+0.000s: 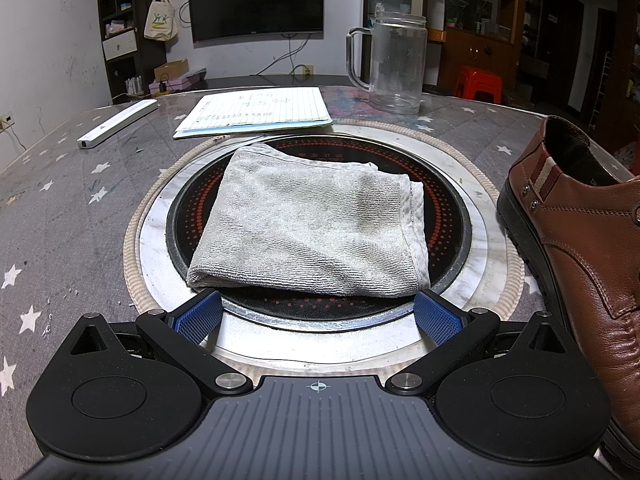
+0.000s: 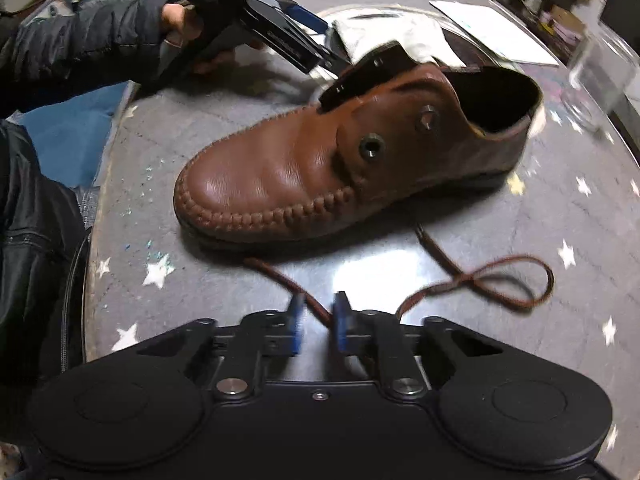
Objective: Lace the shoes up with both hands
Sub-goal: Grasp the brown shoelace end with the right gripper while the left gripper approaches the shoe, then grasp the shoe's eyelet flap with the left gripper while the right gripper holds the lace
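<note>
Right wrist view: my right hand-held gripper [image 2: 318, 322] nearly clenched around brown lace [image 2: 472, 276], shoe [image 2: 320, 160] ahead; my left hand-held gripper [image 1: 316, 314] released, towel [image 1: 308, 224] ahead.

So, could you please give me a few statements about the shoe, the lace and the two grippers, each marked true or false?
1. The brown shoe has a lace threaded through its eyelets. False: the eyelets are empty.
2. The shoelace lies on the table beside the shoe. True.
3. The left gripper is clamped on the grey towel. False: it is open, holding nothing.
4. The shoelace passes between the right gripper fingers. True.
</note>
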Action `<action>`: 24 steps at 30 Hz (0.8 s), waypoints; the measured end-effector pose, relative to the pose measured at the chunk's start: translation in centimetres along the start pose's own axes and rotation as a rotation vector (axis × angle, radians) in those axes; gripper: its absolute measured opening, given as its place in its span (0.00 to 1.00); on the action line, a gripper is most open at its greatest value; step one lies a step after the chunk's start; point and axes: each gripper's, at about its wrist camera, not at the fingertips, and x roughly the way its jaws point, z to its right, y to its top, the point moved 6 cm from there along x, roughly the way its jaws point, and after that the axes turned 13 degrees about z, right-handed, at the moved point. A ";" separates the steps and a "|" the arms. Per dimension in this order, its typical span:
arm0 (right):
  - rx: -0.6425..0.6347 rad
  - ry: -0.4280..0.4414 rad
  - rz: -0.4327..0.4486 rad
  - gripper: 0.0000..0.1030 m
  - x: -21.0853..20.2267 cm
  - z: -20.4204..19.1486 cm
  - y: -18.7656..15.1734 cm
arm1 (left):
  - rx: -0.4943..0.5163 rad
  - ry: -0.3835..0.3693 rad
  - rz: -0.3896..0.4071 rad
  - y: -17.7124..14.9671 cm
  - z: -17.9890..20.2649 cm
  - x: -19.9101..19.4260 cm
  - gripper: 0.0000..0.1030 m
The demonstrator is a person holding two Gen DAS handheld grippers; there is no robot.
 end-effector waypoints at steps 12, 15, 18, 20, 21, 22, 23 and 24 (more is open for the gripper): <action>0.131 -0.098 0.060 0.15 -0.9 -1.8 -1.4 | 0.047 -0.012 -0.003 0.1 0.4 -0.6 0.99; 0.177 -0.125 0.073 0.06 -1.1 -1.6 -1.7 | 0.056 -0.031 -0.005 0.2 0.5 -1.5 0.99; 0.177 -0.182 0.075 0.02 -1.3 -2.0 -1.8 | 0.072 -0.077 -0.002 0.3 1.3 -2.7 0.99; 0.179 -0.235 0.092 0.02 -1.9 -2.3 -1.7 | 0.101 -0.135 0.001 0.3 2.3 -3.8 0.98; 0.188 -0.254 0.104 0.02 -2.2 -2.3 -1.6 | 0.118 -0.167 0.003 0.4 2.8 -4.4 0.98; 0.191 -0.278 0.119 0.02 -2.7 -2.3 -1.5 | 0.131 -0.190 0.007 0.4 3.2 -4.8 0.98; 0.196 -0.308 0.138 0.02 -3.3 -2.3 -1.3 | 0.154 -0.226 0.015 0.6 3.8 -5.5 0.97; 0.201 -0.326 0.153 0.02 -3.8 -2.2 -1.2 | 0.174 -0.253 0.025 0.8 4.4 -6.2 0.97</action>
